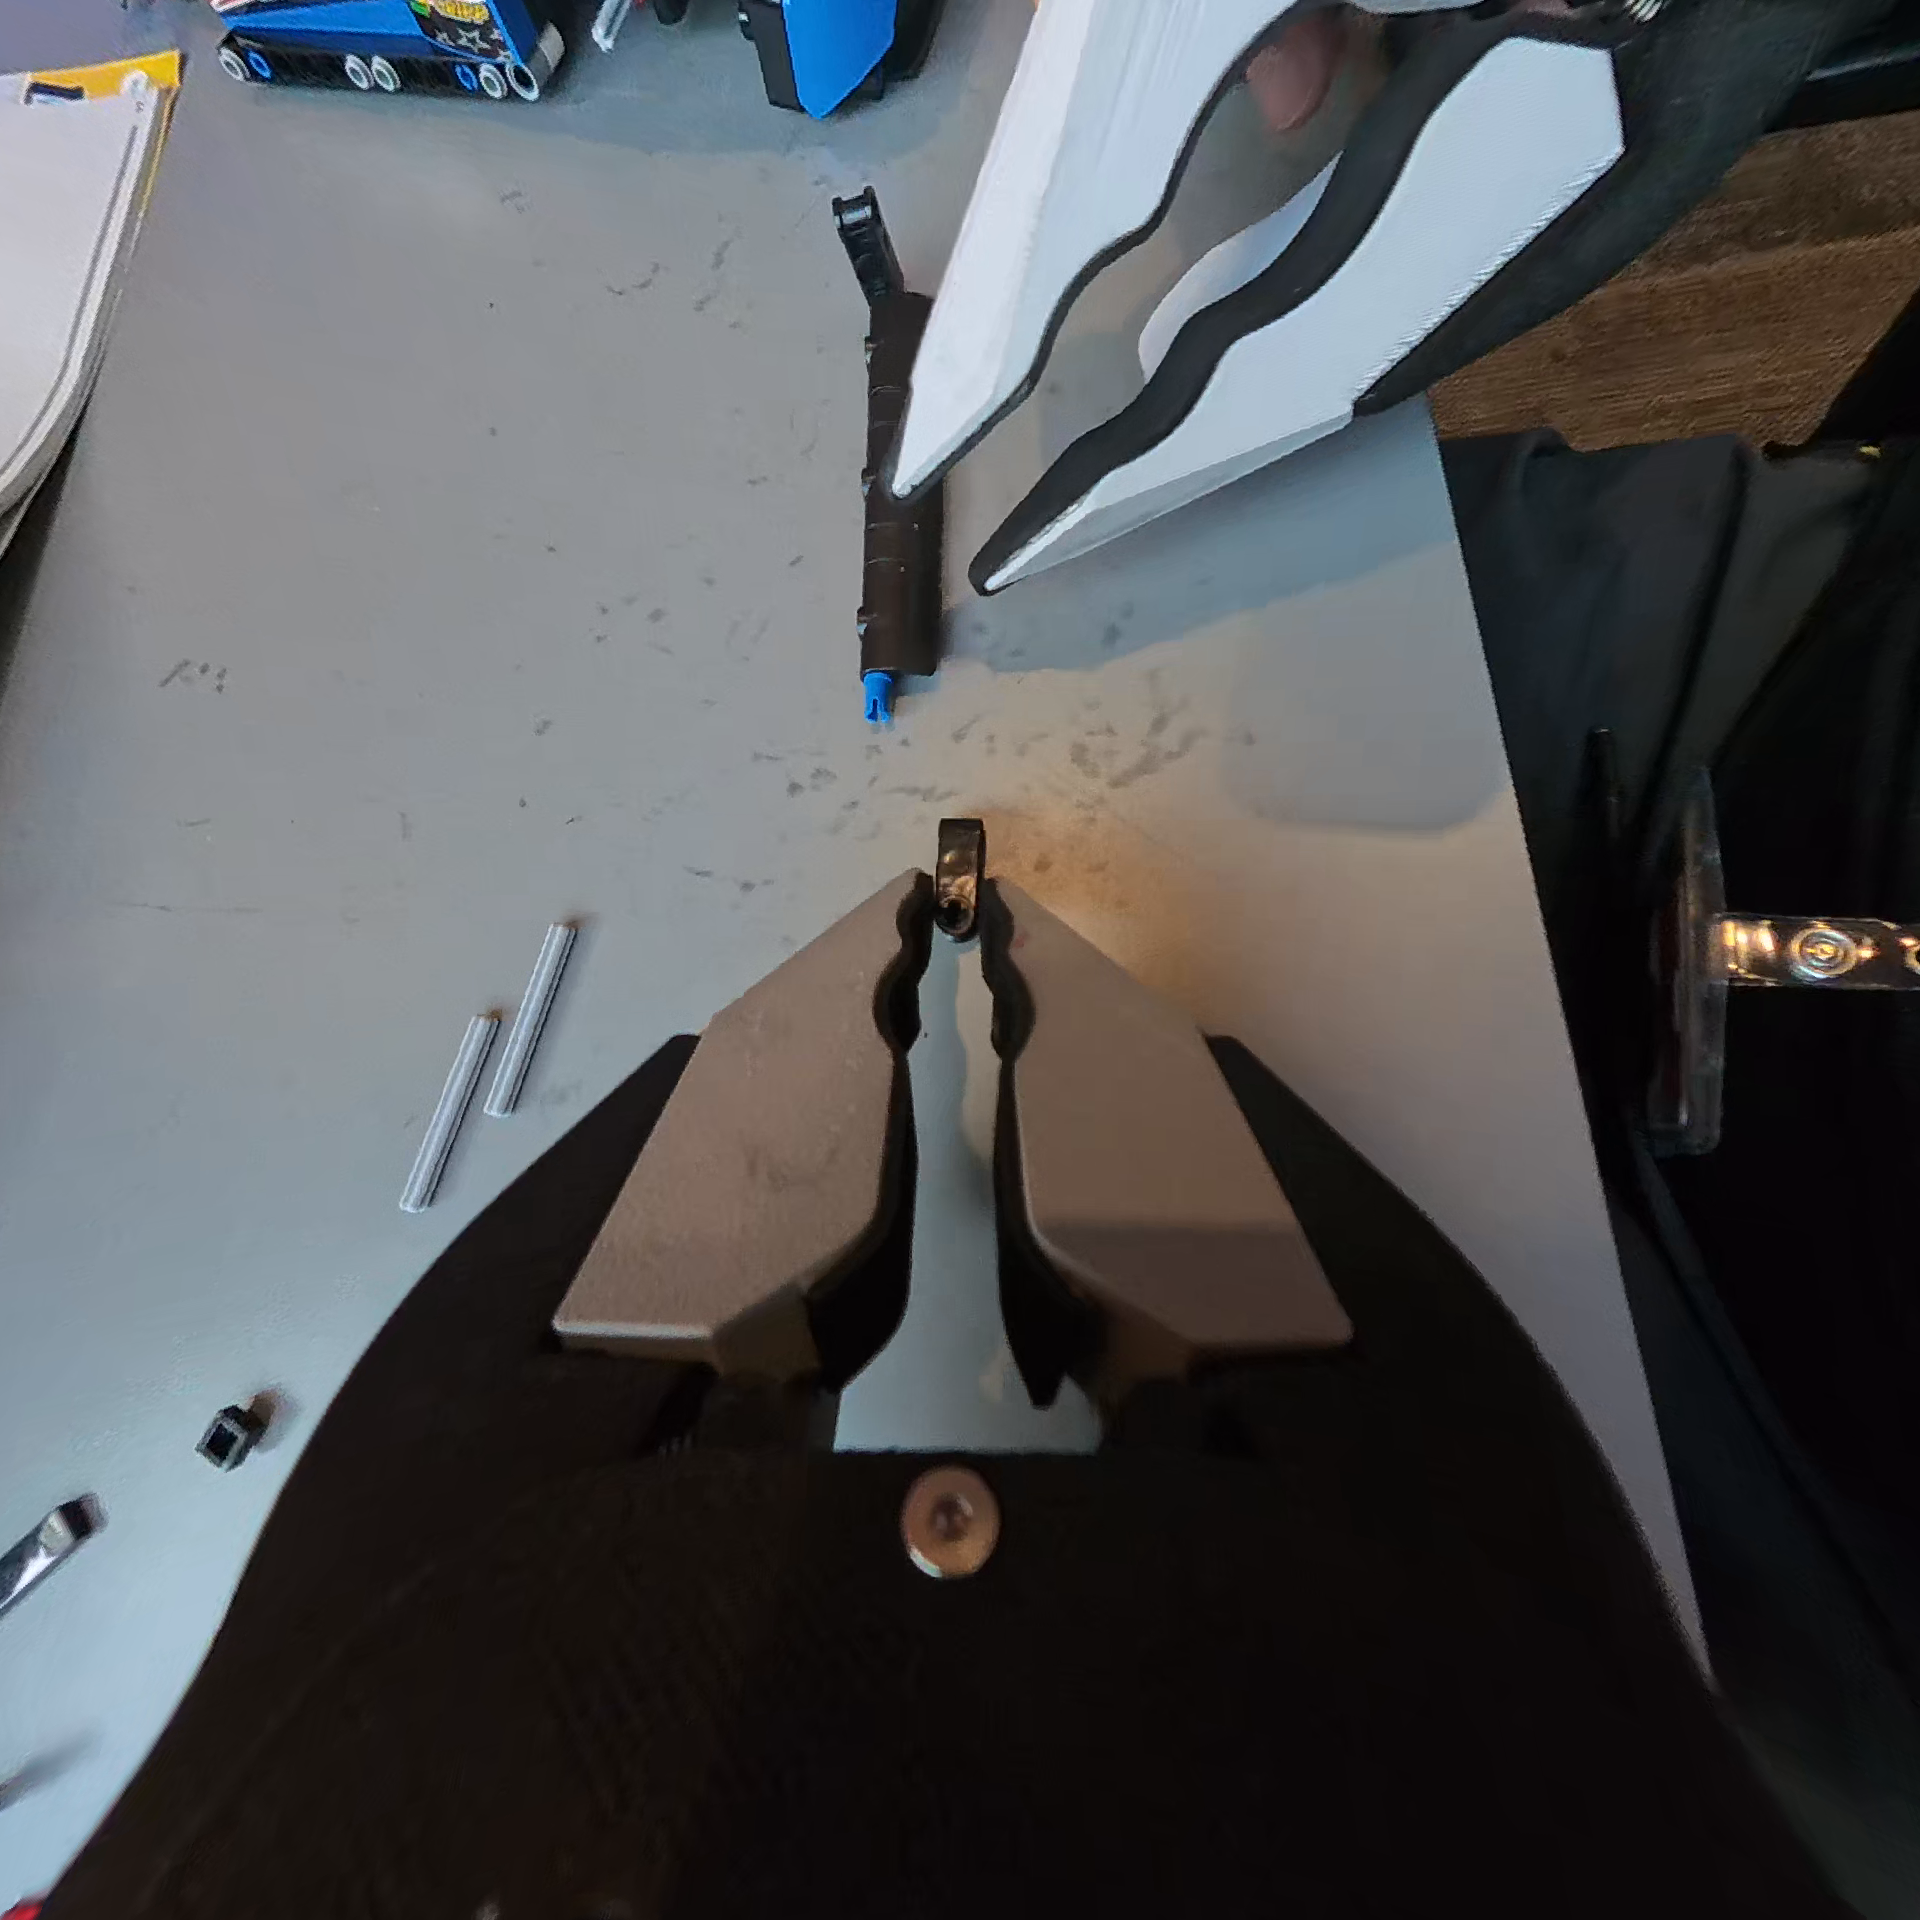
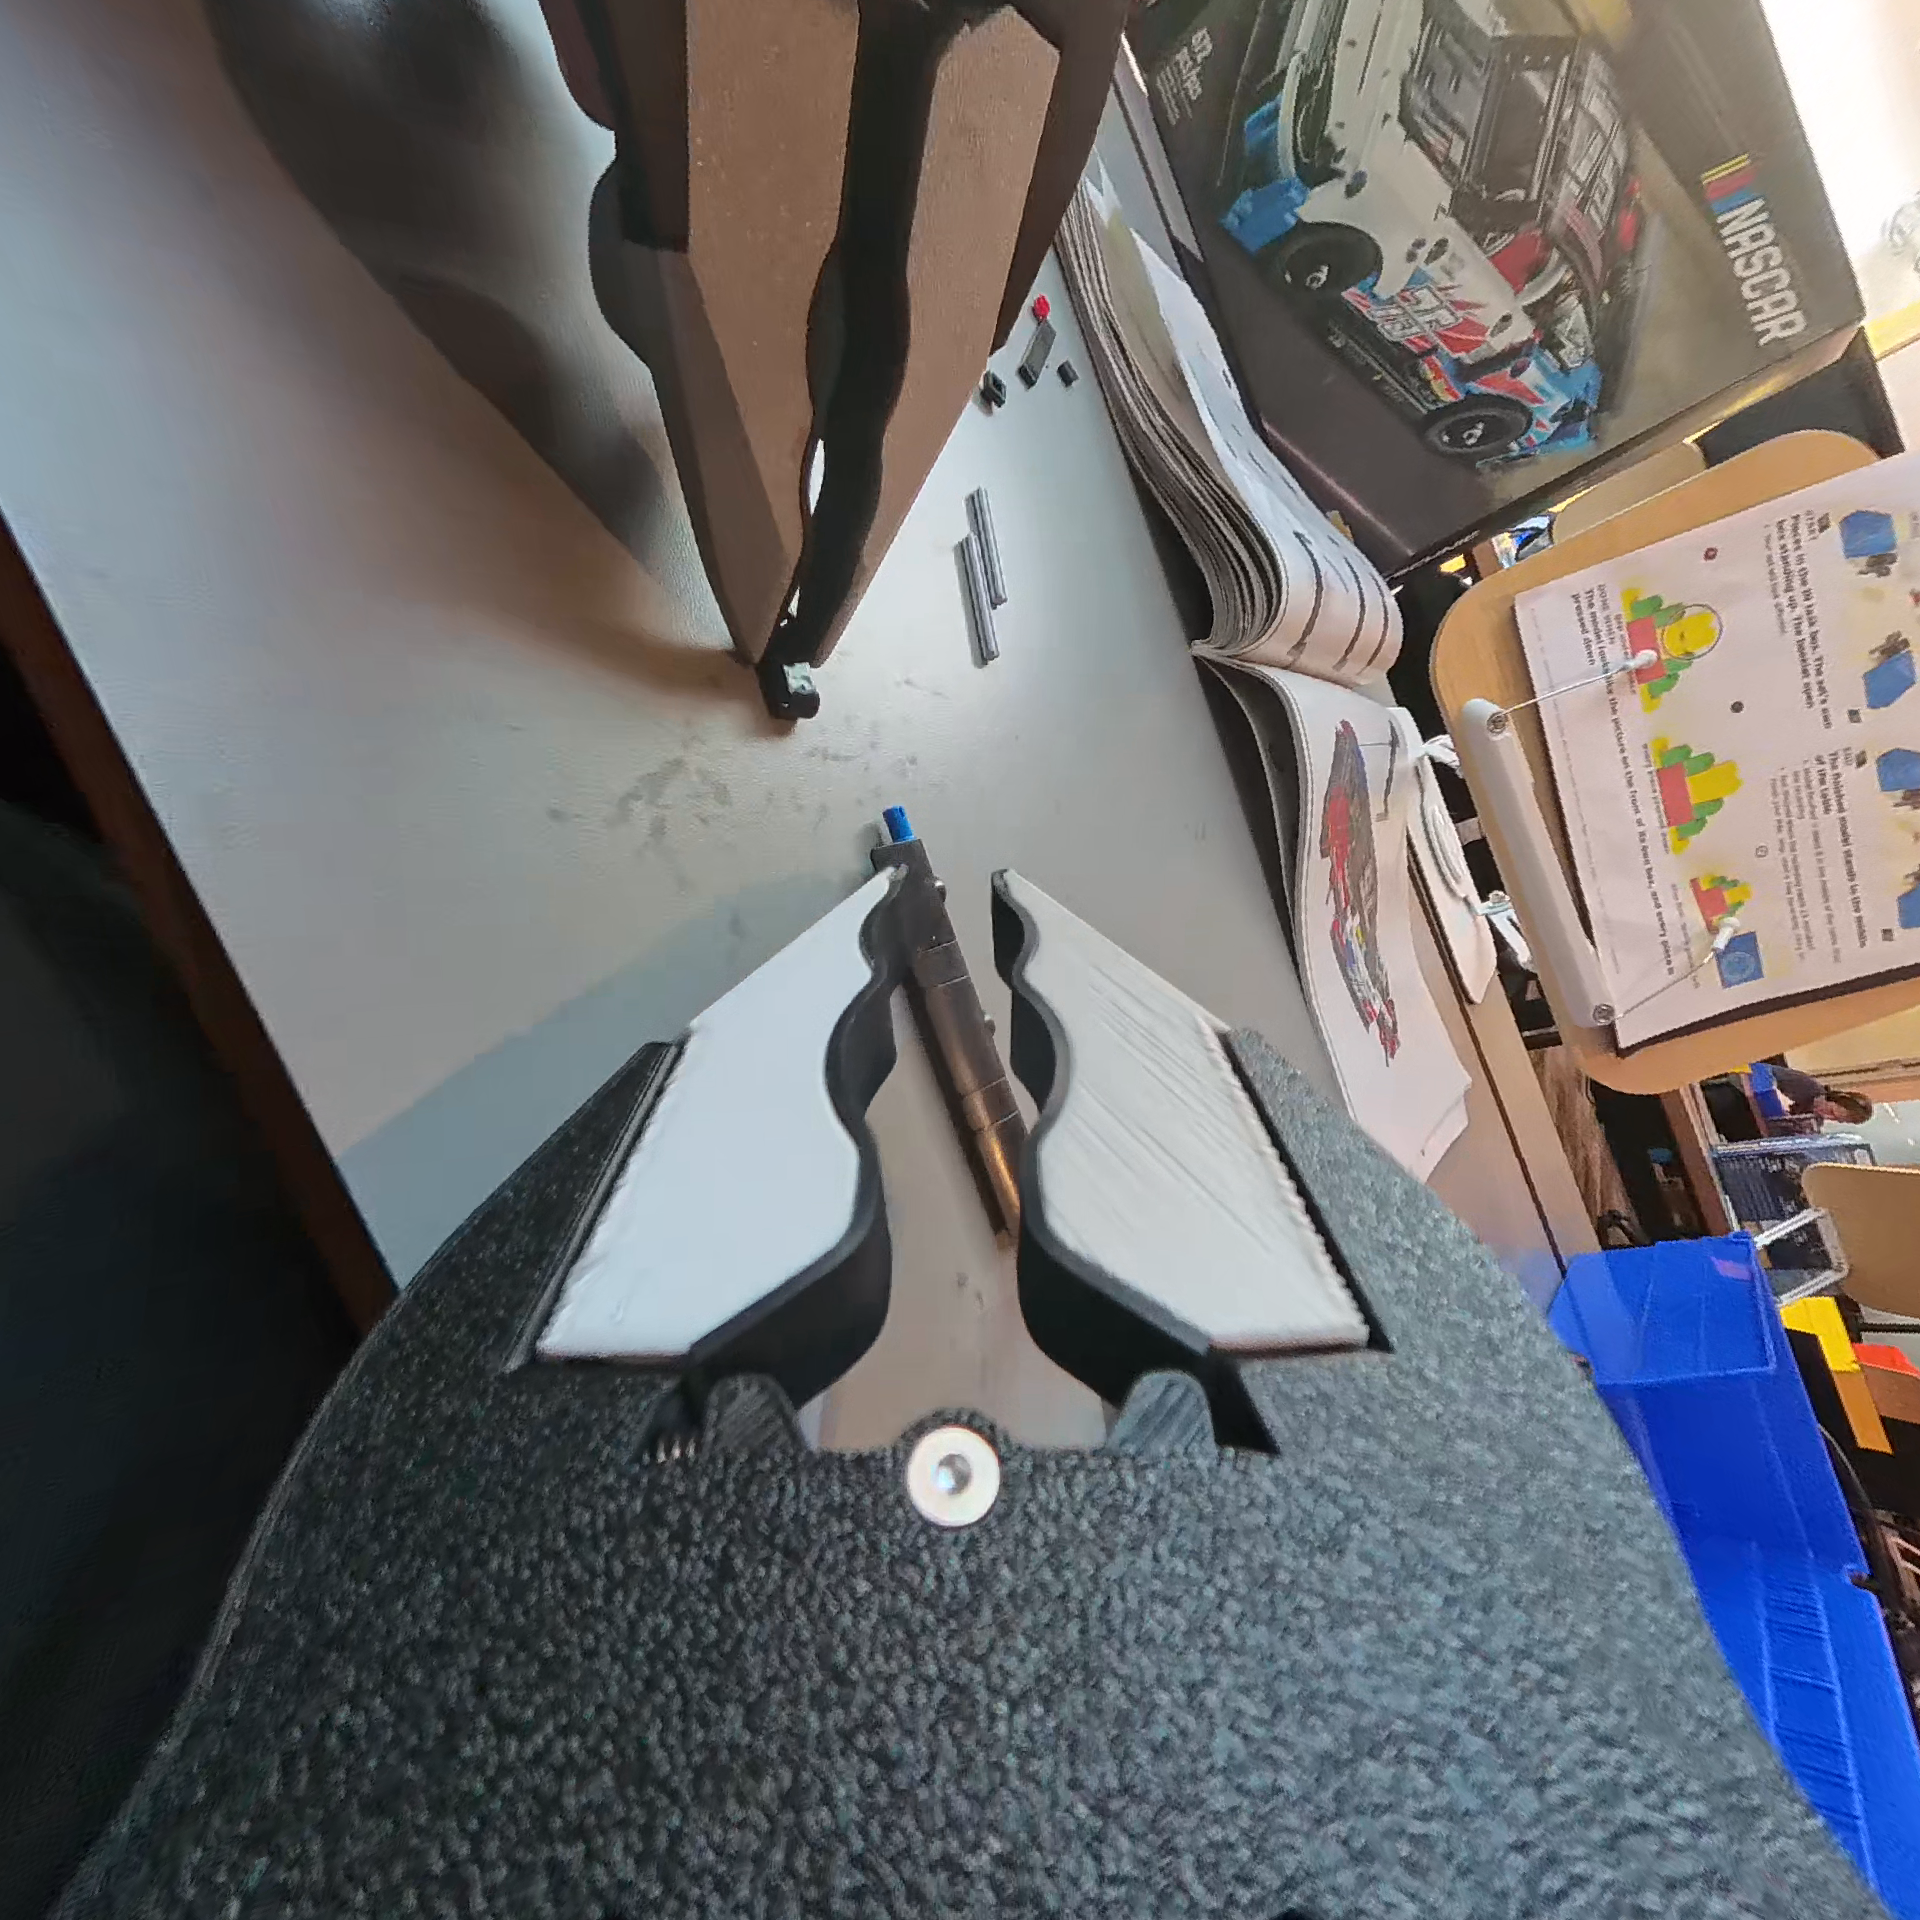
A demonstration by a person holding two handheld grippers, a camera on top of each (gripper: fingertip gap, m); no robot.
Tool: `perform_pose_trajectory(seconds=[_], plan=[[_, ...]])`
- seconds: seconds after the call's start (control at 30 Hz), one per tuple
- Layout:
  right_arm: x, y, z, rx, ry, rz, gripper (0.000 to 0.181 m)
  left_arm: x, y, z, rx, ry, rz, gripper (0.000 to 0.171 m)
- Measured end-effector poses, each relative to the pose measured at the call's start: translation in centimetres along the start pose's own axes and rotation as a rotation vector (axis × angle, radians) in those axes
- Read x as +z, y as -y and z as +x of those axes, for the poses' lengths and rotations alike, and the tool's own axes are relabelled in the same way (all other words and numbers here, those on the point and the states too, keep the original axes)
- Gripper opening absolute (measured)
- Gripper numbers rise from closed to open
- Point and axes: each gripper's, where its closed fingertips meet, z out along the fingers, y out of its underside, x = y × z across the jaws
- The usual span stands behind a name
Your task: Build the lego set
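- Left wrist view shows your left gripper (image 1: pixel 951 902) pinching a small black connector (image 1: pixel 957 868) at the very fingertips; its jaws are closed on that piece, which sticks out past the tips.
- Your right gripper (image 1: pixel 940 535) comes in from the top right with jaws apart, set either side of the long black beam (image 1: pixel 902 540) that lies flat on the table (image 1: pixel 416 520).
- Right wrist view confirms this: the beam (image 2: pixel 956 997) lies between the white fingers (image 2: pixel 748 1122), close against the left one and clear of the other, not yet clamped.
- A blue pin (image 1: pixel 876 698) sticks out of the beam's end that faces the connector. That looks like the mating point.
- Centre the beam between the fingers before you squeeze, or it will likely twist as the jaws shut.
- Grip near the pin end, so that the beam flexes less when you push.
- Line the connector's hole up with the pin along one straight axis, then press steadily; a skewed push may flick the connector out of its shallow hold.
- Keep clear of the two grey axles (image 1: pixel 488 1060) and the small black piece (image 1: pixel 234 1434) to your left; you will probably need them next.
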Motion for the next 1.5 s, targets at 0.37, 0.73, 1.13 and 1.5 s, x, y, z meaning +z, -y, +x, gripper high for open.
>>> perform_pose_trajectory(seconds=[0.37,0.73,1.13,1.5], plan=[[0.5,2.0,-2.6,-0.122,0.055,0.008,0.02,-0.1,0.4,1.3,-0.336,-0.195,0.034,0.005],[0.8,2.8,-4.2,-0.134,0.143,0.001,0.007,-0.6,1.6,2.7,-0.373,-0.32,0.087,0.012],[0.8,2.3,-4.2,0.073,0.256,-0.036,0.007,0.2,1.2,2.5,0.086,-0.076,0.015,0.007],[0.8,2.1,-3.9,0.07,0.231,-0.043,0.009,0.3,0.7,2.1,-0.164,-0.163,0.004,0.011]])
